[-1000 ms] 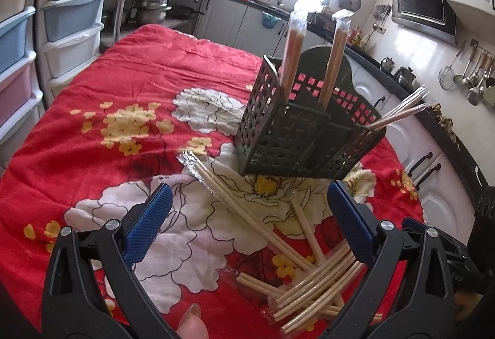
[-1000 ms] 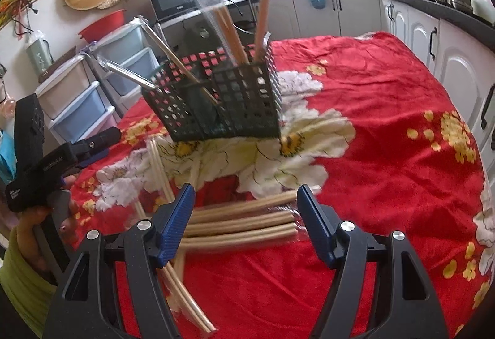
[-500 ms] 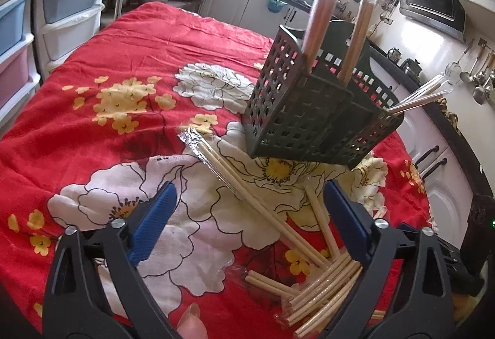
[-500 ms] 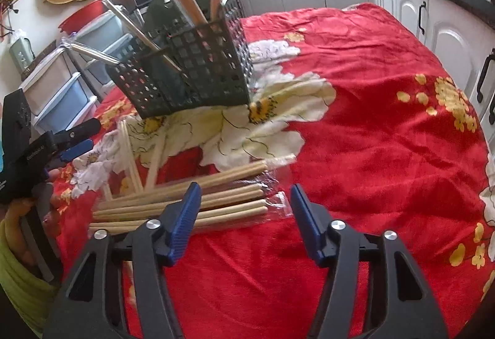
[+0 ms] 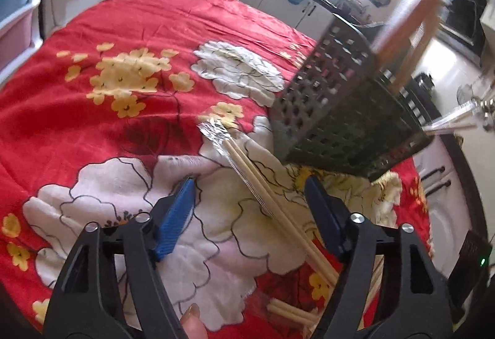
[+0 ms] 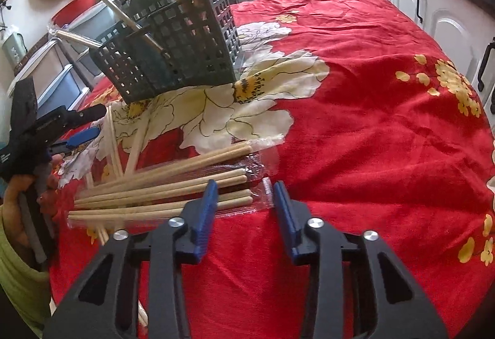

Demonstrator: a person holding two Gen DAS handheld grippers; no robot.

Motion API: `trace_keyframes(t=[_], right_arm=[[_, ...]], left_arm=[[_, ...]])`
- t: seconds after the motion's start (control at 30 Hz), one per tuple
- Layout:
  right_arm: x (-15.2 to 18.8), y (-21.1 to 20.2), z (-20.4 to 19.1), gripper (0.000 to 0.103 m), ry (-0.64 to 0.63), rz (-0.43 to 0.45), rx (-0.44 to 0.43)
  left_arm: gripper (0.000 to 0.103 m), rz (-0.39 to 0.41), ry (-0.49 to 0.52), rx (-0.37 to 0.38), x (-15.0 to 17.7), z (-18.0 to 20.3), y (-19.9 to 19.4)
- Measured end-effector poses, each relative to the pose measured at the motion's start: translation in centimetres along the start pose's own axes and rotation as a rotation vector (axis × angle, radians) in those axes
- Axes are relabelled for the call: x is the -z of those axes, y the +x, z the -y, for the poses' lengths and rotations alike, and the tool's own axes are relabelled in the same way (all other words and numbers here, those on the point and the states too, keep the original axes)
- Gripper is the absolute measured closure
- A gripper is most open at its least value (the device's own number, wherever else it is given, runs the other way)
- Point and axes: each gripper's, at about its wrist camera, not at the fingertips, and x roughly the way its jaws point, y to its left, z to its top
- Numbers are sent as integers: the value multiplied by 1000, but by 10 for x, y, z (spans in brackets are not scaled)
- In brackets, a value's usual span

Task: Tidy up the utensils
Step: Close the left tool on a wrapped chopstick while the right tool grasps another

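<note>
My left gripper (image 5: pixel 250 193) is spread wide with nothing between its blue pads (image 5: pixel 174 215). A wrapped pair of chopsticks (image 5: pixel 247 165) lies on the red floral cloth (image 5: pixel 123 29) and runs diagonally through the gap between the fingers, its foil-like wrapper end pointing away from me, just short of the caddy (image 5: pixel 340 110). That dark perforated caddy stands beyond the fingertips and to the right, with a few wrapped pairs standing in it, though they are blurred. More pairs show low in this view, partly hidden behind the right finger.

My right gripper (image 6: pixel 244 203) is also spread and holds nothing. A loose bundle (image 6: pixel 167 187) of wrapped chopsticks lies crosswise on the worktop just ahead and to the left of it; the left pad (image 6: pixel 202 215) overlaps the near end of the closest pair in this view, and I cannot tell whether it touches. The clear wrapper ends reach into the gap between the pads. The caddy (image 6: pixel 173 42) stands farther off, up and left, well apart from this gripper. At the left edge of the same view I see the left gripper (image 6: pixel 77 128) beside the thin pair (image 6: pixel 111 141).
</note>
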Motion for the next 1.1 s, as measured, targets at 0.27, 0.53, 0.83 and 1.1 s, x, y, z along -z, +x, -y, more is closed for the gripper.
trace_keyframes(t=[0.27,0.53,0.83,1.1], right_arm=[[2,-2,-4,85,-27,2,7],[9,-5,-1,101,-18,3,8],[11,-18,1,102,6,21,-10],[6,-40,-8,102,-28,87,-7]], left_arm=[[48,-2,-71,25,-13,-7,10],[49,0,-80,18,-17,-6,15],[81,-8,-98,3,-20,-12,19],[94,-6,-146,42,-17,-23,16]])
